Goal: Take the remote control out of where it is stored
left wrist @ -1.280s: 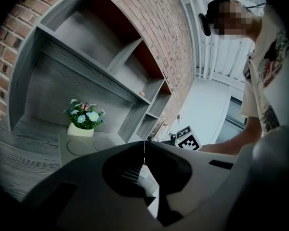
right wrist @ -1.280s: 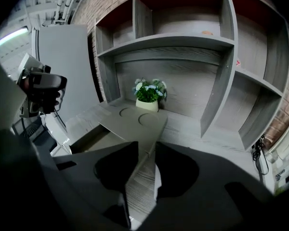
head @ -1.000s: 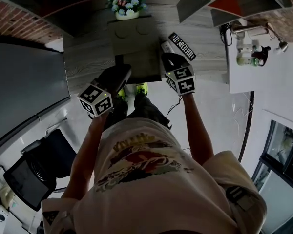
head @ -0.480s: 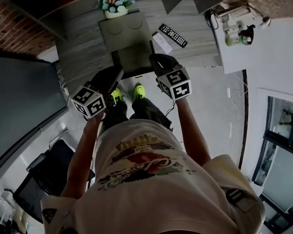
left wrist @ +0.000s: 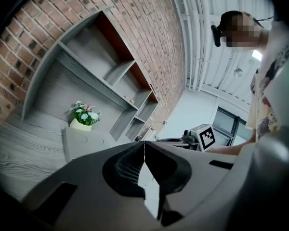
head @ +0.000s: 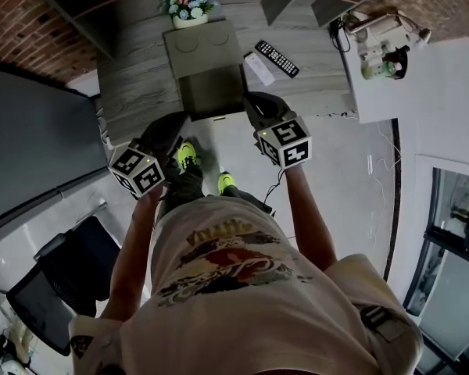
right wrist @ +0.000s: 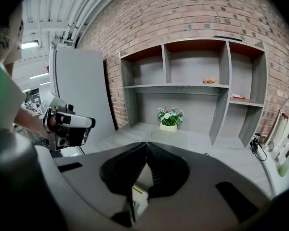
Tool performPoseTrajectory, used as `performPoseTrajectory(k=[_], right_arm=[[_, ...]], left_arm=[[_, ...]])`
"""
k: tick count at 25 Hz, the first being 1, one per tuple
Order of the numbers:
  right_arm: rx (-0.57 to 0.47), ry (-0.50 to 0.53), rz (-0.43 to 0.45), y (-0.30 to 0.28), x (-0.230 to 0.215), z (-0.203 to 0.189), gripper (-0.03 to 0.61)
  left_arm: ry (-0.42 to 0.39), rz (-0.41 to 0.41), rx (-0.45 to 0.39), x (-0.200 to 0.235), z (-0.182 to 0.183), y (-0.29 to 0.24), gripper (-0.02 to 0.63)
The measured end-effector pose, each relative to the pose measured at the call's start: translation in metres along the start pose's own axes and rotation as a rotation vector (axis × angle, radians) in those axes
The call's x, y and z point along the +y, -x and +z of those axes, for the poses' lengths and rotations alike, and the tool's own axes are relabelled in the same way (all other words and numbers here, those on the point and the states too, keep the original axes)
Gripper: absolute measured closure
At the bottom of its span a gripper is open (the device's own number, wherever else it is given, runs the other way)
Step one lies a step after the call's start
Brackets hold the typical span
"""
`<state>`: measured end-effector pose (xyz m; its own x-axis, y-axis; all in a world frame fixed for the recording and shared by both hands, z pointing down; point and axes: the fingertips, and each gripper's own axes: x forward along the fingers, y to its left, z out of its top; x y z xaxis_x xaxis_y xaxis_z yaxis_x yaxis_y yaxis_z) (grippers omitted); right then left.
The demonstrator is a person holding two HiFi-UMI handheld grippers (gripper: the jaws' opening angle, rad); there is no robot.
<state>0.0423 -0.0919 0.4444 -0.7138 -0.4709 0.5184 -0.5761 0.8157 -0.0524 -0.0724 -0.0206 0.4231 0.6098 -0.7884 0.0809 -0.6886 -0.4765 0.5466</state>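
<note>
A black remote control (head: 277,58) lies on the grey wooden desk (head: 141,92), to the right of a grey box (head: 203,47), with a small white remote (head: 258,69) beside it. A darker drawer (head: 213,92) juts from the box's front. My right gripper (head: 252,101) hovers at the desk's front edge, just below the white remote, shut and with nothing in it (right wrist: 146,143). To the drawer's left, my left gripper (head: 183,120) is also shut and holds nothing (left wrist: 144,143). Neither gripper touches a remote.
A flower pot (head: 189,6) stands behind the box, under grey wall shelves (right wrist: 192,85). A white side table (head: 399,92) with a lamp and bottles adjoins the desk on the right. A dark panel (head: 39,147) and an office chair (head: 55,280) are to the left.
Both grippers have drawn back from the desk toward the person. The right one has left the spot beside the white remote and come up. The person's feet have shifted.
</note>
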Motion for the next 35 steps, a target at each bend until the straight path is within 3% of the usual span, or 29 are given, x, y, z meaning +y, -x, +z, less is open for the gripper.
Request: performPoseTrajectory(k=[5, 10, 17, 22, 27, 35], right_arm=[[-0.046, -0.014, 0.047, 0.029, 0.007, -0.020, 0.569], [-0.085, -0.014, 0.077, 0.071, 0.014, -0.045, 0.569], [-0.133, -0.055, 0.133, 0.115, 0.029, -0.077, 0.569], [-0.146, -0.061, 0.165, 0.136, 0.044, -0.086, 0.569], [-0.173, -0.027, 0.135, 0.154, 0.053, -0.078, 0.571], [-0.214, 0.010, 0.075, 0.170, 0.068, -0.051, 0.571]], left_arm=[[-0.013, 0.063, -0.004, -0.025, -0.018, 0.006, 0.607], [-0.044, 0.074, 0.007, -0.074, -0.041, 0.009, 0.607], [0.016, 0.103, -0.057, -0.134, -0.068, 0.014, 0.607], [-0.003, 0.095, -0.037, -0.163, -0.085, 0.023, 0.607], [-0.002, 0.051, -0.048, -0.175, -0.088, 0.025, 0.607], [-0.029, -0.042, -0.054, -0.195, -0.068, 0.021, 0.607]])
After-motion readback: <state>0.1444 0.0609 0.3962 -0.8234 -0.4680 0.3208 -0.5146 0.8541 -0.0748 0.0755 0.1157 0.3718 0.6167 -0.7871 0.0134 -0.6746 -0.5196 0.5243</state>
